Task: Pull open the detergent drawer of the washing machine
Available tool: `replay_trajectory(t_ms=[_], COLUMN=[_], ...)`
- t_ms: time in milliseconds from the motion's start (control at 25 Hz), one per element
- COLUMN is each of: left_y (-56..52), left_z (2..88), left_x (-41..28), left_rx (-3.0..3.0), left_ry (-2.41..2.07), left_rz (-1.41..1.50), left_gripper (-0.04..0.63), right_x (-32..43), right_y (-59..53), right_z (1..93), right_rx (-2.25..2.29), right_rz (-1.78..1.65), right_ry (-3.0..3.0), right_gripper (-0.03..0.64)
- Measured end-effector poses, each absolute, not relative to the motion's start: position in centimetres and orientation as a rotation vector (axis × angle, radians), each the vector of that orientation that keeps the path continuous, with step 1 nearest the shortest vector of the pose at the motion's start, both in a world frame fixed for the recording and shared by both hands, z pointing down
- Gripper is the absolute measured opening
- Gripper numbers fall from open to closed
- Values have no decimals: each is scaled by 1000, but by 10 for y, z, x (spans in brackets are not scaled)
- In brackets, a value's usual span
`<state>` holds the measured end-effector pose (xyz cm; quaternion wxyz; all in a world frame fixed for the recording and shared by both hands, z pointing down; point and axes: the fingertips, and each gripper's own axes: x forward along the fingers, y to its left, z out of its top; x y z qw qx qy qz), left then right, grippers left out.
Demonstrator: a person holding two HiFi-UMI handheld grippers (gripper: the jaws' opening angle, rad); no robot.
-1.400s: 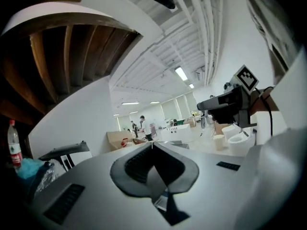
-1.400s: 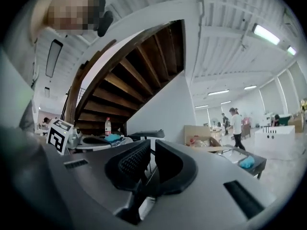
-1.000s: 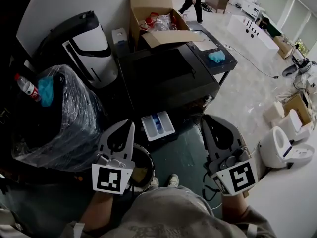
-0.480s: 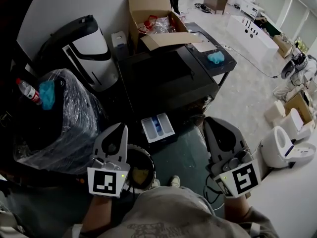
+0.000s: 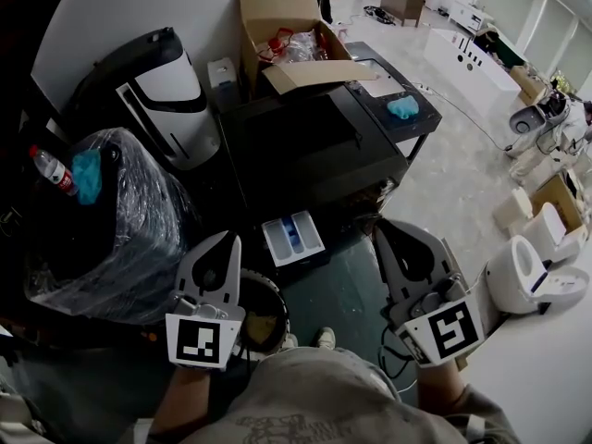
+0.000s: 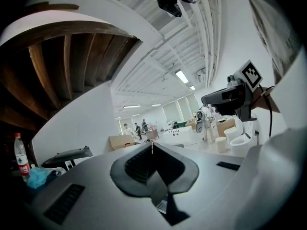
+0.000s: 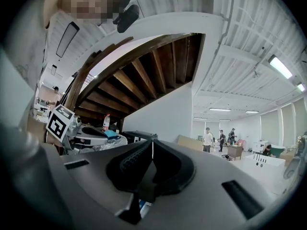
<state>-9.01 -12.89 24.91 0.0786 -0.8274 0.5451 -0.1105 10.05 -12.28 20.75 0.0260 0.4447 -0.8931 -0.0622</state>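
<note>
Fingers pressed together, empty, left gripper and right gripper held level, flanking open detergent drawer.

Washing machine is placed at centre, near the wall. Detergent drawer is seen sticking out of its front, toward the person. A cardboard box is set at the machine's back edge. A cloth is laid on the top surface at its right. A wrapped appliance is stood left of the machine, with a bottle laid on it. Toilets are placed well to the right. Left gripper is held left of the drawer and right gripper right of it, both apart from it.
</note>
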Motion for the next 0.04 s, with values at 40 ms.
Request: replay_trajectory(t_ms=[40], left_y=[-128], left_z=[249], left_x=[-90], left_rx=[-2478], left_ry=[1633], left_rz=[-330], left_gripper=[21], right_x=[100], right_y=[-123], right_z=[208], right_rx=[1373], right_rz=[-191], right_ry=[-2761], right_gripper=[34])
